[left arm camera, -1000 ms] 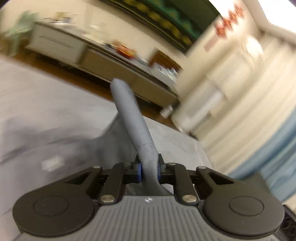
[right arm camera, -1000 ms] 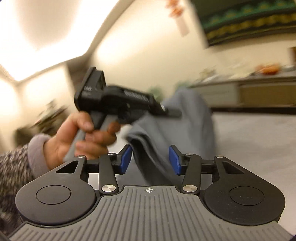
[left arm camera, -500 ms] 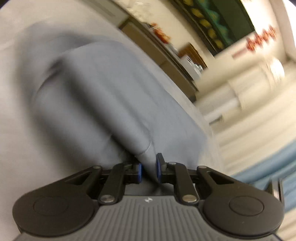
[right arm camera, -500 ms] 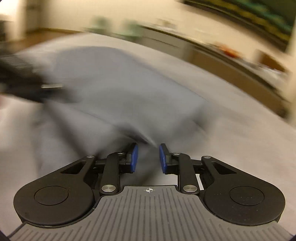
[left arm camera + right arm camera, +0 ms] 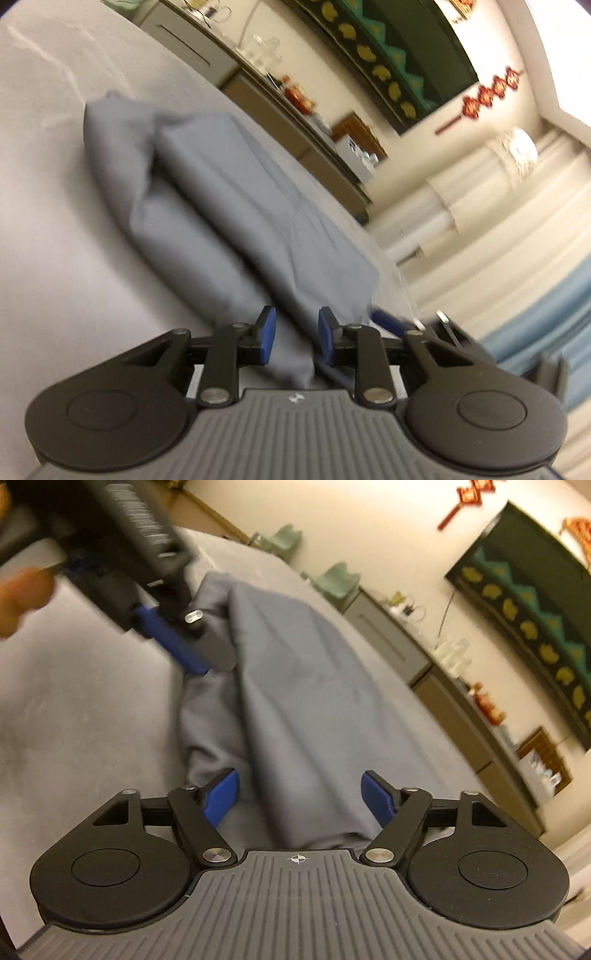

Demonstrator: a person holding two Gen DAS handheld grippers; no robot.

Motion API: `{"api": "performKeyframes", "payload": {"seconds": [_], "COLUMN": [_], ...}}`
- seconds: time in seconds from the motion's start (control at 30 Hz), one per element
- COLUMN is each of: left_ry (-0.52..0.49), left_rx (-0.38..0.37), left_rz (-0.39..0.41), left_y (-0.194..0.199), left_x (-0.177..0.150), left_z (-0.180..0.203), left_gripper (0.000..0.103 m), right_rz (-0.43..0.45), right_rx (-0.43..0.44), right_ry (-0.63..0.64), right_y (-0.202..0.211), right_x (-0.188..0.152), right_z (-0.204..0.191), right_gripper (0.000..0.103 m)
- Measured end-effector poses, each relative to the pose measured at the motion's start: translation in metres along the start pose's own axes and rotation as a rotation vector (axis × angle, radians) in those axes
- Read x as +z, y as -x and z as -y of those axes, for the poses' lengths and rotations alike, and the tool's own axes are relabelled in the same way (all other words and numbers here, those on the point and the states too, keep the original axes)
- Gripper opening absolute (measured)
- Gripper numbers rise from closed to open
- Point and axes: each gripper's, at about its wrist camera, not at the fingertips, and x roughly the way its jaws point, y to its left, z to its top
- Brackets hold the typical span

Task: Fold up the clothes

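Observation:
A grey garment (image 5: pixel 236 206) lies folded in a long strip on the pale grey surface (image 5: pixel 55 221). Its near end runs between the blue pads of my left gripper (image 5: pixel 296 334), whose jaws are opening; a thin gap shows beside the cloth. In the right wrist view the same garment (image 5: pixel 295 709) stretches away, its near edge under my right gripper (image 5: pixel 299 797). Those jaws are opening too, and the pads stand wide and clear of the cloth. At that view's upper left, my left gripper (image 5: pixel 199 657) rests at the garment's side, held by a hand (image 5: pixel 18 594).
A long low cabinet (image 5: pixel 280 110) with small items on top runs along the far wall, past the surface's edge. Green chairs (image 5: pixel 336 579) stand beside it. Pale curtains (image 5: pixel 498 229) hang at the right. A dark patterned wall hanging (image 5: pixel 535 616) is above the cabinet.
Both grippers came down from holding the garment up in the air. It now lies folded on the surface. The right jaws spread wide and the left jaws loosened.

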Motion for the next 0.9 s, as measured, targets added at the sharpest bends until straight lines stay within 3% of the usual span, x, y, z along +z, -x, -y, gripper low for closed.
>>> {"api": "performKeyframes", "payload": {"seconds": [0.07,0.1,0.17,0.23,0.33,0.4,0.5,0.6,0.67,0.8,0.87,0.9], "left_ry": [0.009,0.022,0.053,0.094,0.125,0.156,0.177,0.108,0.065,0.093,0.164,0.194], "left_rx": [0.027,0.033,0.039,0.032,0.027,0.023,0.027,0.040,0.037,0.130,0.094,0.071], "left_rz": [-0.027,-0.031,-0.041,-0.055,-0.062,-0.066,-0.052,0.067,0.132,0.167,0.116,0.087], "left_y": [-0.014,-0.018,-0.026,-0.032,-0.036,-0.037,-0.026,0.002,0.007,-0.016,-0.032,-0.039], "left_x": [0.000,0.002,0.004,0.004,0.008,0.011,0.016,0.027,0.040,0.078,0.091,0.095], "left_z": [-0.004,-0.008,-0.016,-0.024,-0.028,-0.032,-0.036,-0.026,-0.018,-0.027,-0.045,-0.052], "left_gripper": [0.025,0.025,0.013,0.010,0.007,0.007,0.007,0.011,0.026,0.028,0.016,0.015], "right_rz": [-0.051,-0.070,-0.072,-0.033,-0.004,-0.055,-0.072,-0.081,-0.078,-0.091,-0.110,-0.116], "right_rx": [0.025,0.036,0.046,0.063,0.109,0.113,0.058,0.030,0.016,-0.048,-0.092,-0.110], "right_ry": [-0.065,-0.104,-0.180,-0.257,-0.248,-0.186,-0.140,-0.104,-0.050,0.099,0.159,0.177], "right_y": [-0.007,-0.013,-0.016,-0.001,0.024,0.018,0.006,0.007,0.011,0.015,0.017,0.018], "right_x": [0.000,0.000,0.005,0.009,0.019,0.009,-0.009,-0.009,-0.009,-0.018,-0.031,-0.038], "right_z": [0.005,0.010,0.020,0.027,0.013,-0.010,-0.029,-0.037,-0.046,-0.052,-0.042,-0.035], "right_gripper": [0.023,0.020,0.007,0.005,0.005,0.005,0.005,0.005,0.006,0.007,0.008,0.009]}}
